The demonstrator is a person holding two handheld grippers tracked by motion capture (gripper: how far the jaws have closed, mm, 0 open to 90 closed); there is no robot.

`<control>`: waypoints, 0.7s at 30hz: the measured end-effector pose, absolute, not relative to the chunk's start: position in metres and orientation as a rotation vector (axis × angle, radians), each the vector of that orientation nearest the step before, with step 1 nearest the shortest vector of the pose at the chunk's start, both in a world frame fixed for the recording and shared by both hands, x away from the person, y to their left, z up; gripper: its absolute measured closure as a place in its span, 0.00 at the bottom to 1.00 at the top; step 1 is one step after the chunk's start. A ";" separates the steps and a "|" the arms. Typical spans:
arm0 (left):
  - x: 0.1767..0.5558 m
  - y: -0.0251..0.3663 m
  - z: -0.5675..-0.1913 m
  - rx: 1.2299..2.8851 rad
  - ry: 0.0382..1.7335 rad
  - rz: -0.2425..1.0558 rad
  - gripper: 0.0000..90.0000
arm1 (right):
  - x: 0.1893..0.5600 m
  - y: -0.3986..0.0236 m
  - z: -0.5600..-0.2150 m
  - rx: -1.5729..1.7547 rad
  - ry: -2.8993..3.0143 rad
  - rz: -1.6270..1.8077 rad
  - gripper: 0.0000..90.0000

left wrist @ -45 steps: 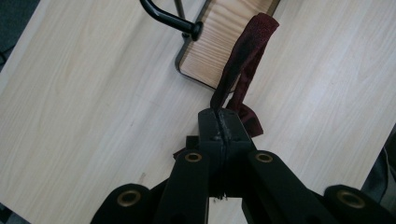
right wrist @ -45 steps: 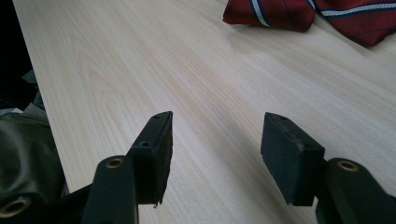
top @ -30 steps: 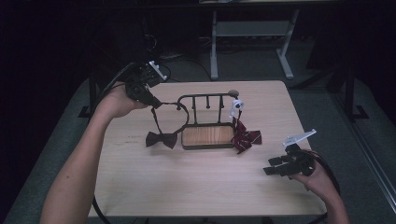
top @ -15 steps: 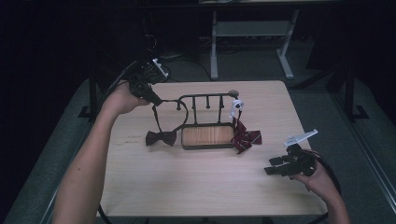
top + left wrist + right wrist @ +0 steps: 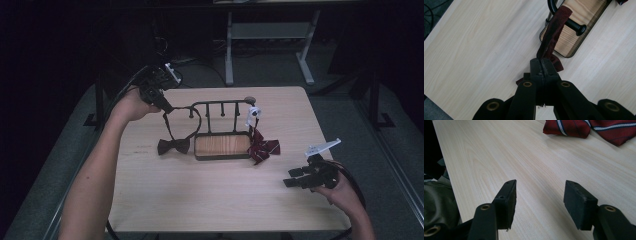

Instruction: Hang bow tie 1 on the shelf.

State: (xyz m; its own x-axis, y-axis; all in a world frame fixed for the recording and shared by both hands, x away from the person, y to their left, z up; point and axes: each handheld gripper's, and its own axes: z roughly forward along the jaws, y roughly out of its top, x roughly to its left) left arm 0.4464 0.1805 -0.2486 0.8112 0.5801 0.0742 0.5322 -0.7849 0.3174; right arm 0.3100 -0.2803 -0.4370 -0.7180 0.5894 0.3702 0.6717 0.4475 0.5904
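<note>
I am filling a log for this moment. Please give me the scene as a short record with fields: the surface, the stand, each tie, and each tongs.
surface: light wooden table
stand: black metal rack with pegs, on a wooden base tray
dark bow tie: bow on the table left of the tray; its strap is looped over a rack peg
striped red tie: at the tray's right end, lying on the table
left tongs: shut on the strap, raised over the table's far left corner
right tongs: open, holding nothing, low over the table near its right edge
</note>
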 end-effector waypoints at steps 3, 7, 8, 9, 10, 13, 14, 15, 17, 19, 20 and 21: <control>0.448 0.180 -0.248 2.715 0.855 0.248 1.00 | 0.310 -0.281 -0.437 -1.128 -2.576 -1.129 0.48; 0.449 0.179 -0.248 2.720 0.861 0.259 1.00 | 0.310 -0.281 -0.438 -1.128 -2.575 -1.122 0.48; 0.449 0.179 -0.248 2.720 0.861 0.259 1.00 | 0.310 -0.281 -0.438 -1.128 -2.575 -1.122 0.48; 0.449 0.178 -0.248 2.721 0.857 0.262 1.00 | 0.311 -0.281 -0.438 -1.126 -2.575 -1.125 0.48; 0.449 0.178 -0.248 2.721 0.857 0.262 1.00 | 0.311 -0.281 -0.438 -1.126 -2.575 -1.125 0.48; 0.449 0.176 -0.251 2.735 0.856 0.252 0.99 | 0.310 -0.281 -0.438 -1.127 -2.575 -1.127 0.48; 0.449 0.176 -0.251 2.736 0.856 0.252 0.99 | 0.310 -0.282 -0.438 -1.129 -2.574 -1.130 0.48; 0.449 0.176 -0.251 2.735 0.854 0.255 0.99 | 0.310 -0.282 -0.438 -1.130 -2.574 -1.131 0.48; 0.448 0.177 -0.252 2.733 0.851 0.260 0.96 | 0.310 -0.282 -0.438 -1.134 -2.574 -1.129 0.48; 0.448 0.177 -0.252 2.734 0.851 0.258 0.94 | 0.310 -0.282 -0.438 -1.132 -2.575 -1.128 0.48; 0.447 0.178 -0.252 2.737 0.854 0.266 0.94 | 0.310 -0.282 -0.438 -1.133 -2.575 -1.125 0.48; 0.447 0.178 -0.252 2.737 0.854 0.266 0.94 | 0.310 -0.281 -0.438 -1.133 -2.575 -1.125 0.48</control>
State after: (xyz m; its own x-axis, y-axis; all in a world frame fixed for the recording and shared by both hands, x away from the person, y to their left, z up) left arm 0.4473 0.1780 -0.2520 0.8103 0.5782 0.0955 0.5304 -0.7928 0.3002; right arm 0.3097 -0.2815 -0.4383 -0.7151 0.5923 0.3713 0.6749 0.4465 0.5875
